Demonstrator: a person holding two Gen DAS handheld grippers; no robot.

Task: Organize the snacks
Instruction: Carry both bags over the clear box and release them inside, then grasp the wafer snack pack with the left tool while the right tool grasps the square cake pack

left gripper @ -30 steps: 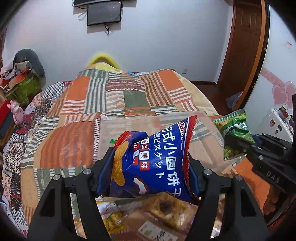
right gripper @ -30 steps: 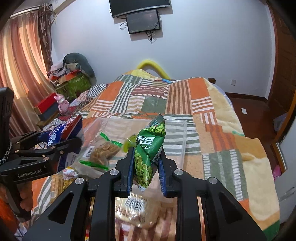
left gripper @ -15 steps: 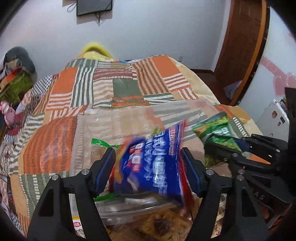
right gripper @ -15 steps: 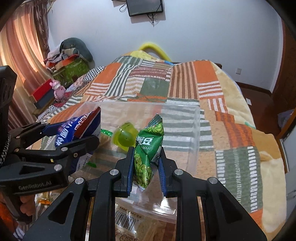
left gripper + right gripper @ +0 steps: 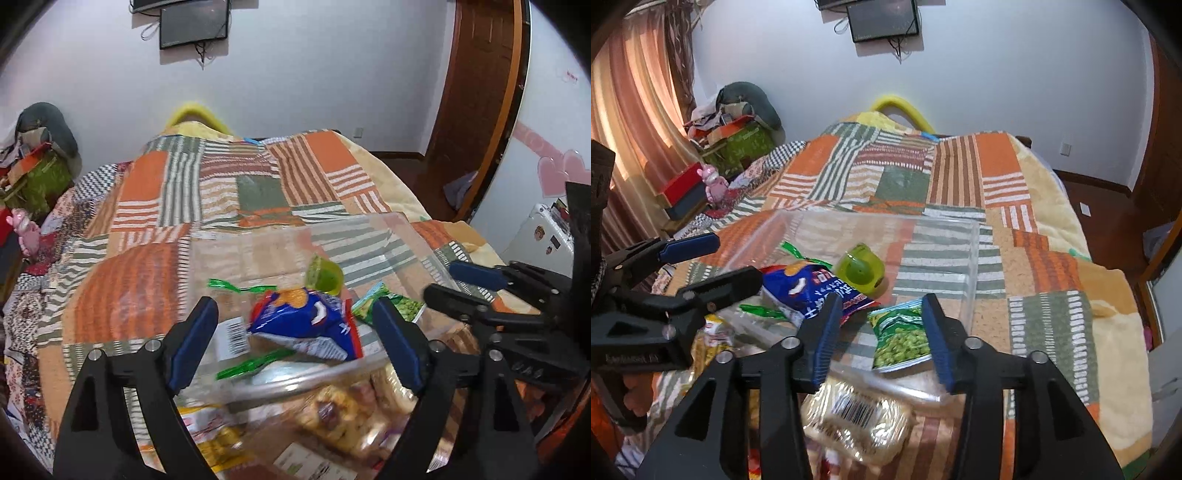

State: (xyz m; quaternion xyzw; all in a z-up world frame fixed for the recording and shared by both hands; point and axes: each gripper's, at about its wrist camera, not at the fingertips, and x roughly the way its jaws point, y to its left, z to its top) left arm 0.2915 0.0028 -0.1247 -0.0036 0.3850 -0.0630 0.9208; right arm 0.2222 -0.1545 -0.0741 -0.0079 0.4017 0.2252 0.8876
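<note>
A clear plastic bin point(image 5: 421, 243) point(image 5: 975, 258) lies on the patchwork bed. Inside it are a blue biscuit bag point(image 5: 310, 325) point(image 5: 812, 291), a green pea bag point(image 5: 901, 336) point(image 5: 391, 304), a lime-green jelly cup point(image 5: 325, 275) point(image 5: 862, 267) and a clear pack with green ends point(image 5: 240, 288). My left gripper point(image 5: 295, 343) is open and empty above the blue bag. My right gripper point(image 5: 881, 332) is open and empty above the green bag.
Loose snack packs lie in front of the bin: a barcoded clear pack point(image 5: 857, 424), pastry packs point(image 5: 340, 417) and a yellow pack point(image 5: 713, 332). The quilt point(image 5: 960, 177) stretches beyond. Boxes and clutter point(image 5: 735, 136) stand at the left, a door point(image 5: 476, 92) at the right.
Both grippers opened and dropped their bags into the bin. The blue bag and the green bag now lie inside it. Both grippers have pulled back slightly.
</note>
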